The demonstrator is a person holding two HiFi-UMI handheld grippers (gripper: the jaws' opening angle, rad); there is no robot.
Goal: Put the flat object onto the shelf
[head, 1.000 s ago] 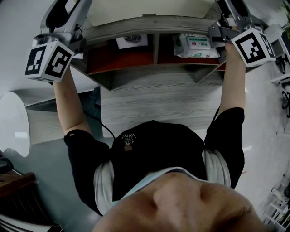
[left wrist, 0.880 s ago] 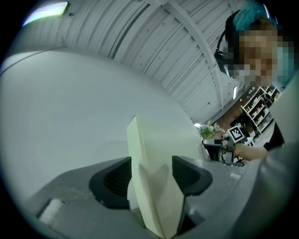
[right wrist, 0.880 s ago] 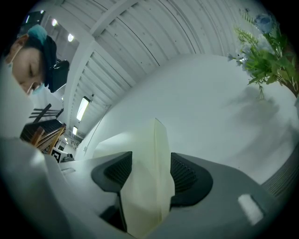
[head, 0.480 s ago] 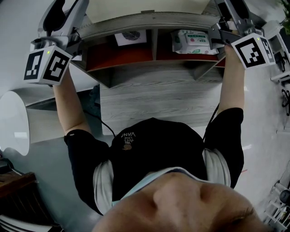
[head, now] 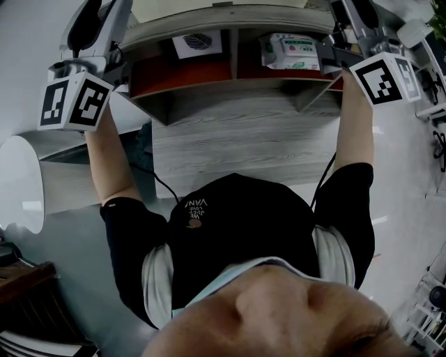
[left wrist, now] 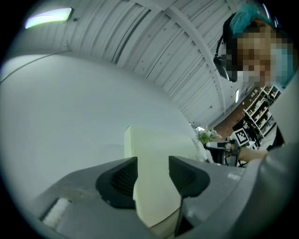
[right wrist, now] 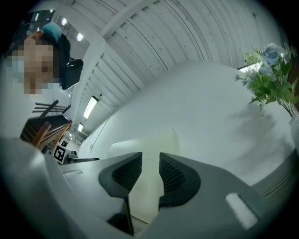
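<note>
The flat object (head: 209, 8) is a pale cream board lying along the top of the grey wooden shelf (head: 237, 118), at the upper edge of the head view. My left gripper (head: 97, 21) is raised at the shelf's left end and my right gripper (head: 352, 17) at its right end. In the left gripper view the board's (left wrist: 159, 149) broad face shows beyond the closing jaws of my left gripper (left wrist: 153, 172), with the pads not pressing on it. The right gripper's (right wrist: 150, 170) jaws are closing too, with the board (right wrist: 154, 144) showing through their narrow gap.
The shelf has two red-lined compartments: a white card (head: 197, 43) in the left one, a pack of wipes (head: 293, 50) in the right. A white round table (head: 21, 185) stands at the left. A bunch of flowers (right wrist: 273, 70) is off to the right.
The shelf has slid up in the head view while both marker cubes sit a little lower and nearer, so the grippers have drawn back slightly from the shelf.
</note>
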